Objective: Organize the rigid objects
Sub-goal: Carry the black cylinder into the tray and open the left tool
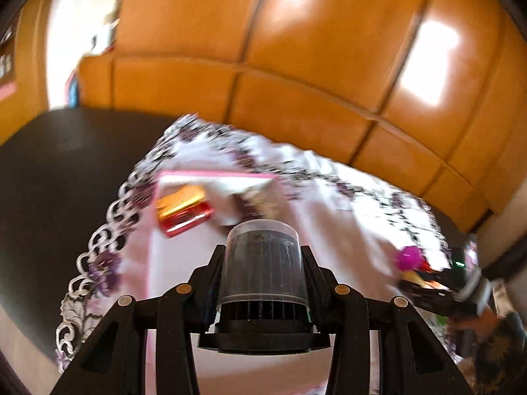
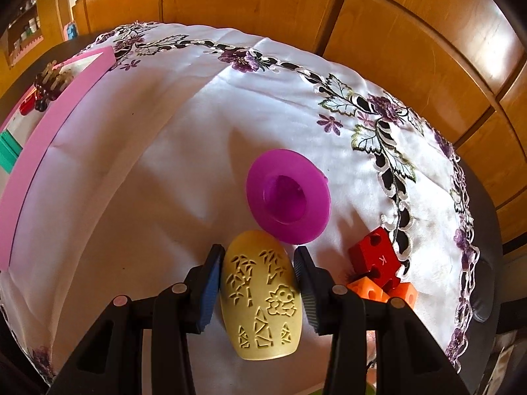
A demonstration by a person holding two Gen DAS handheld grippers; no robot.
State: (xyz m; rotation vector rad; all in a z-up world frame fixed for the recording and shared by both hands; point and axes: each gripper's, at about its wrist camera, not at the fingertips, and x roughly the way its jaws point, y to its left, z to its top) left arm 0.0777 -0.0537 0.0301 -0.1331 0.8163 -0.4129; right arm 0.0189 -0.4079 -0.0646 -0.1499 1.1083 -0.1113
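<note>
My left gripper [image 1: 262, 256] is shut on a clear-capped black ribbed cylinder [image 1: 262, 263] and holds it above the white cloth, short of the pink box [image 1: 210, 174]. The box holds a red and gold shiny item [image 1: 182, 210]; this view is blurred. My right gripper [image 2: 258, 256] stands around a yellow carved egg-shaped holder [image 2: 260, 299] lying on the cloth; the left pad looks in contact with it, the right pad stands a little apart. A purple hat-shaped piece [image 2: 288, 196] lies just beyond it. The pink box [image 2: 59, 112] is at the far left of the right wrist view.
A red cube marked K [image 2: 375, 260] and orange cubes [image 2: 372, 291] lie right of the yellow holder. The embroidered white cloth [image 2: 184, 125] covers a dark table [image 1: 49, 177]. Wooden cabinets [image 2: 411, 33] stand behind. My right gripper also shows in the left wrist view [image 1: 438, 289].
</note>
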